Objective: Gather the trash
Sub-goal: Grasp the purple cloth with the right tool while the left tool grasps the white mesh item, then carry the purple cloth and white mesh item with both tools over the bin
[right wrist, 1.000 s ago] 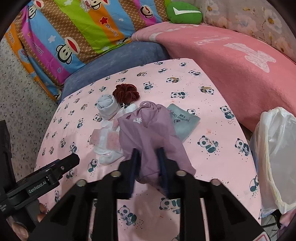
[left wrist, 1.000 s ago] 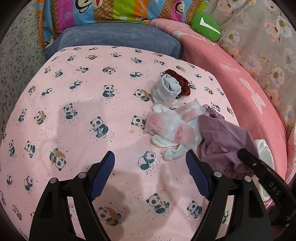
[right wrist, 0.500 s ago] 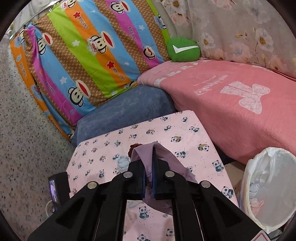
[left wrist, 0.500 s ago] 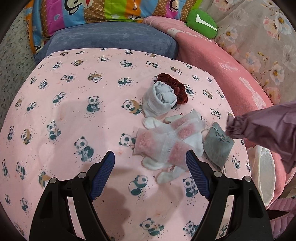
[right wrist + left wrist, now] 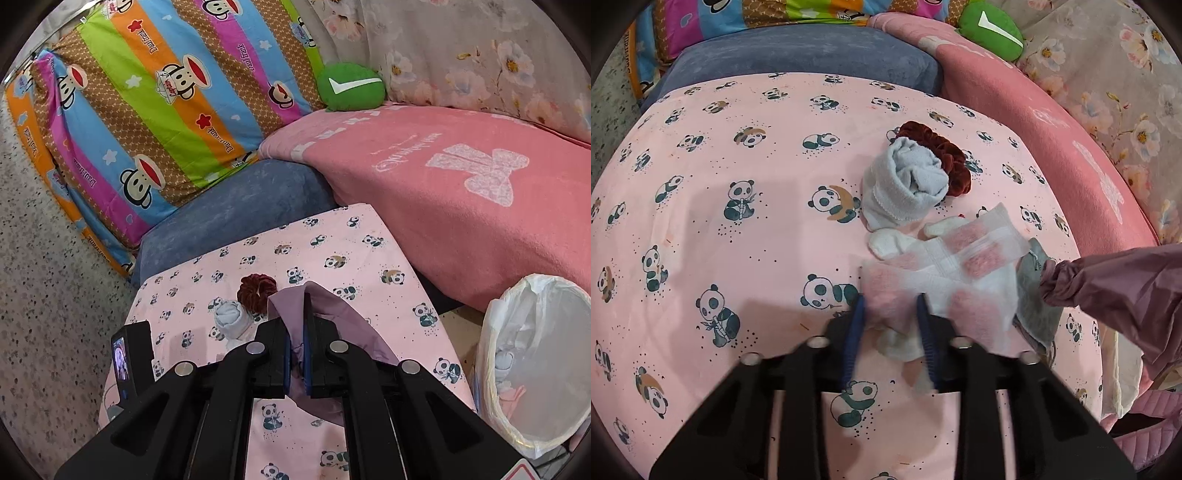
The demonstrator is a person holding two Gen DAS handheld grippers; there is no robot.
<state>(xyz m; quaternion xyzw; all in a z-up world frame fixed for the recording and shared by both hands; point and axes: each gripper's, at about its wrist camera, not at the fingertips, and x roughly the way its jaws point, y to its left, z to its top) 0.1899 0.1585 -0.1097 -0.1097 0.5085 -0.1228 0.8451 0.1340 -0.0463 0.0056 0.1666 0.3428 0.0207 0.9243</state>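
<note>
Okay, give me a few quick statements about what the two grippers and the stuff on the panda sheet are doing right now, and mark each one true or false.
1. The right gripper clamps the mauve fabric garment. True.
2. The left gripper is wide open over bare sheet. False: its jaws have narrowed around the white-and-pink translucent packet.
3. The dark red velvet scrunchie touches the rolled pale blue sock. True.
4. The white-lined trash bin sits on the sheet's left. False: right.
</note>
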